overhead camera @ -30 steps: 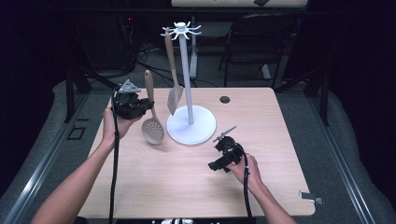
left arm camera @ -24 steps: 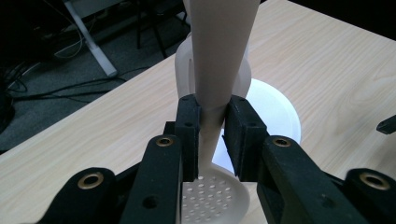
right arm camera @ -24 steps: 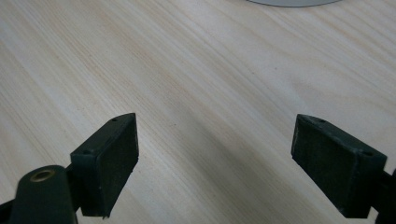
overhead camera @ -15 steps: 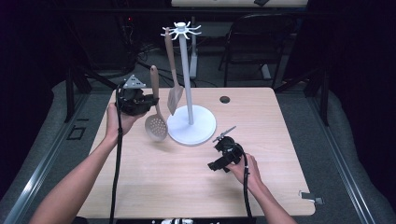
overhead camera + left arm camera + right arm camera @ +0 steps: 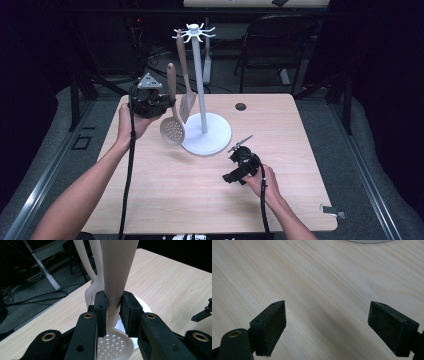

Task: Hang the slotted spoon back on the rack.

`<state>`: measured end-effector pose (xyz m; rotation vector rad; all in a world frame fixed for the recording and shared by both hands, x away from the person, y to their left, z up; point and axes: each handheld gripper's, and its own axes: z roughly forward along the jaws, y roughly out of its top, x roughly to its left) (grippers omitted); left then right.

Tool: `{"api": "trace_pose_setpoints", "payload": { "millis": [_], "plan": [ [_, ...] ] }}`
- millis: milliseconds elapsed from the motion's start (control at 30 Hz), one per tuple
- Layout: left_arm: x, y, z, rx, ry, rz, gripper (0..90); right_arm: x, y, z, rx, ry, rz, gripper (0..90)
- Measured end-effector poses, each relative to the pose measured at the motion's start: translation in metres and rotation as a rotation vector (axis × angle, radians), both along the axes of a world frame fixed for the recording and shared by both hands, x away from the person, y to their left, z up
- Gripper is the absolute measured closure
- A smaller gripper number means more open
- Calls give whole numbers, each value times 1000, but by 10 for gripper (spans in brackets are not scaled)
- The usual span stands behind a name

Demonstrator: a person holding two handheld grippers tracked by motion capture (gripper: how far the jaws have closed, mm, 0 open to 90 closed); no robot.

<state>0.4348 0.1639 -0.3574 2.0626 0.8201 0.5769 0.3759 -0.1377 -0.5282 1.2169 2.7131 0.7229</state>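
My left gripper (image 5: 161,103) is squeezed tight on the thin neck of a pale beige plastic spoon with holes in its round bowl (image 5: 172,131). I hold it up off the light wooden table (image 5: 165,200), handle up and a bit tilted, bowl down. In my left gripper view the two black pads (image 5: 130,312) press on the spoon's neck from both sides, and the holey bowl hangs just below them.

The spoon is at nine o'clock from the white stand with a round base, a tall pole and little hooks on top (image 5: 206,134). The spoon's bowl is just beside the base. A pale beige flat turner (image 5: 187,97) hangs on the stand, near my spoon.

My right gripper (image 5: 239,170) rests low at the table at about five o'clock from the stand. Its jaws are wide apart with just bare wood between them.
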Motion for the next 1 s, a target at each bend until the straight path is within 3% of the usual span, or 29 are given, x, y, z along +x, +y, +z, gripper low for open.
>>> {"api": "trace_pose_setpoints", "payload": {
  "millis": [133,267,400,800,1000],
  "plan": [
    [2,-2,5,-6,-8,1,759,0,-1,1,-14,-3,0,148],
    [5,-5,11,-12,-16,3,759,-1,1,-1,19,-6,-15,147],
    [6,-7,16,-14,-22,2,759,-1,1,-1,20,-8,-14,147],
    [11,-14,31,-28,-40,1,758,0,0,0,5,-10,-8,141],
    [15,-17,37,-27,-42,3,758,1,0,-1,-15,-3,1,84]
  ]
}}
